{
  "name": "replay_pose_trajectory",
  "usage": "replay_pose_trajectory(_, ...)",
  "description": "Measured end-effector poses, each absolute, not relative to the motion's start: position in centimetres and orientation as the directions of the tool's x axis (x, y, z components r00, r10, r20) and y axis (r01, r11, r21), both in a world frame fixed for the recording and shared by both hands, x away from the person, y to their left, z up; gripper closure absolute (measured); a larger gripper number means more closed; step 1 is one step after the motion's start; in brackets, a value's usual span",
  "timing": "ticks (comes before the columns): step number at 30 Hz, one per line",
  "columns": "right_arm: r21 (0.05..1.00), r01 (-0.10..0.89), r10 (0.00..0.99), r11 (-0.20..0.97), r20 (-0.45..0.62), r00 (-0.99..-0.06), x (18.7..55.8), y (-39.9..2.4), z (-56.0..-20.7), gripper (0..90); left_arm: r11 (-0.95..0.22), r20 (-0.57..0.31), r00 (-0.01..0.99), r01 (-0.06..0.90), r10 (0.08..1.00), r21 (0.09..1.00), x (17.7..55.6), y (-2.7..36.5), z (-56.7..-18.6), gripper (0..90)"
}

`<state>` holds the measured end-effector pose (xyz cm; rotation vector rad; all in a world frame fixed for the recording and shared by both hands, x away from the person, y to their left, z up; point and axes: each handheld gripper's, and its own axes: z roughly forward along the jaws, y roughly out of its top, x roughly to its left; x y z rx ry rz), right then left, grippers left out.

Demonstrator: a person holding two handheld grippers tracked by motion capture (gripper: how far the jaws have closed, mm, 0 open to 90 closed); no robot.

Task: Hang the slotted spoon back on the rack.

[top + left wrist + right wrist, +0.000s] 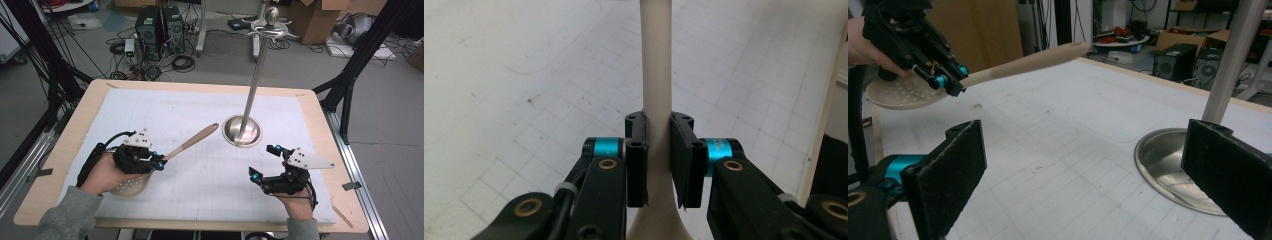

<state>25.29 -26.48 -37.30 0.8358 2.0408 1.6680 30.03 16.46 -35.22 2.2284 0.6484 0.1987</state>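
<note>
Left gripper [159, 163] clamped on slotted spoon [191, 142] neck, handle aimed far-right toward hanger stand [242, 131]; I keep right gripper [264, 161] wide open, empty.

Both tools, left tool [159, 163] and right tool [264, 162], are black with turquoise rollers, brass-coloured screws, grey three-cornered top plates, trailing black cables; grey sleeves [65, 216] on the person.

**Matt wood between my pads, polished steel ahead**

My left gripper's [658, 165] rough matt black pads [636, 170] clamp the smooth, pale beige wooden skimmer spoon [192, 141], perforated at its bowl. My glossy black plastic arms carry shiny blue metal rollers [606, 147]. Beneath lies a matt white gridded mat [200, 120] on a light wooden table [75, 130]. The brushed steel stand [242, 131] gleams.
</note>
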Motion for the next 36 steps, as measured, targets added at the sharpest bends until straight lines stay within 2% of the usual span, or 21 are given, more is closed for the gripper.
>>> replay_pose_trajectory(6,0.971,0.214,0.656,0.108,0.092,-0.749,25.3,-26.9,-37.4,3.1,-0.501,-0.077,0.851,0.377,0.519,0.779,31.0,16.3,-33.5,77.9)
replay_pose_trajectory(17,0.971,0.217,0.662,0.097,0.100,-0.743,25.2,-27.5,-37.5,3.1,-0.466,-0.033,0.860,0.307,0.509,0.830,32.6,15.2,-30.1,77.9)
replay_pose_trajectory(36,0.969,0.233,0.672,0.079,0.120,-0.731,25.5,-28.2,-37.9,3.1,-0.422,-0.033,0.853,0.291,0.521,0.859,34.8,14.9,-27.4,77.9)
